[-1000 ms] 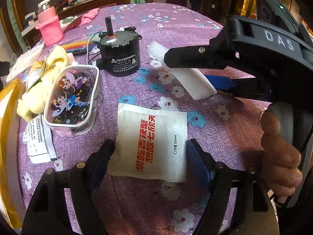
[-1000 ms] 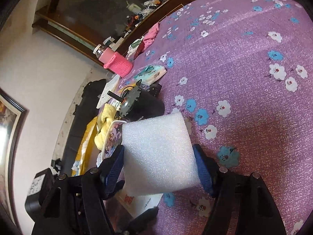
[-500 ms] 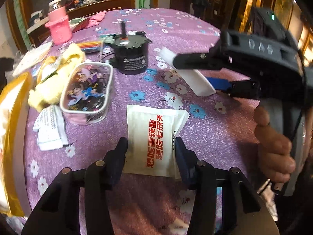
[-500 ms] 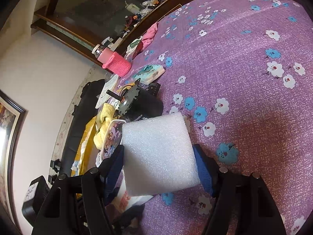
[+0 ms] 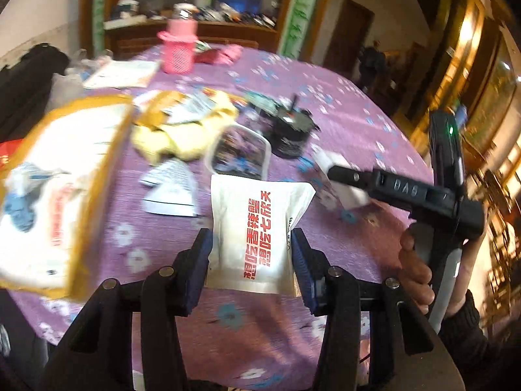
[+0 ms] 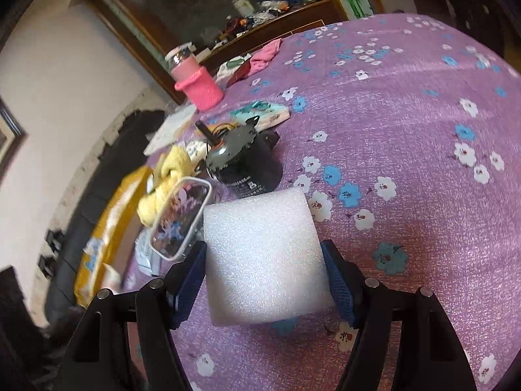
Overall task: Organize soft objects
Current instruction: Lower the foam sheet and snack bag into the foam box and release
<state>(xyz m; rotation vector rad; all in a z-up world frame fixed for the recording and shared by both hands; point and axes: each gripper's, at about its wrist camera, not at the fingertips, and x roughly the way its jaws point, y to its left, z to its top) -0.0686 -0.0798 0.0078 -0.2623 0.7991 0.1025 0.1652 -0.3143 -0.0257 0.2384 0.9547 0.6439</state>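
My left gripper is shut on a white glove packet with red characters, held above the purple flowered tablecloth. In the right wrist view my right gripper is shut on a white foam block, lifted over the cloth. The same foam block shows in the left wrist view at the tip of the right gripper's body, with a hand on its handle. A yellow soft cloth lies further back on the table.
A clear box with a cartoon lid, a black motor, a pink sleeved bottle, a pink cloth, paper slips and a large yellow-edged bag lie on the table. A wooden cabinet stands behind.
My left gripper closed on the glove packet and lifted it off the cloth, swinging left and rolling. The right gripper rose a little with the foam block still in it.
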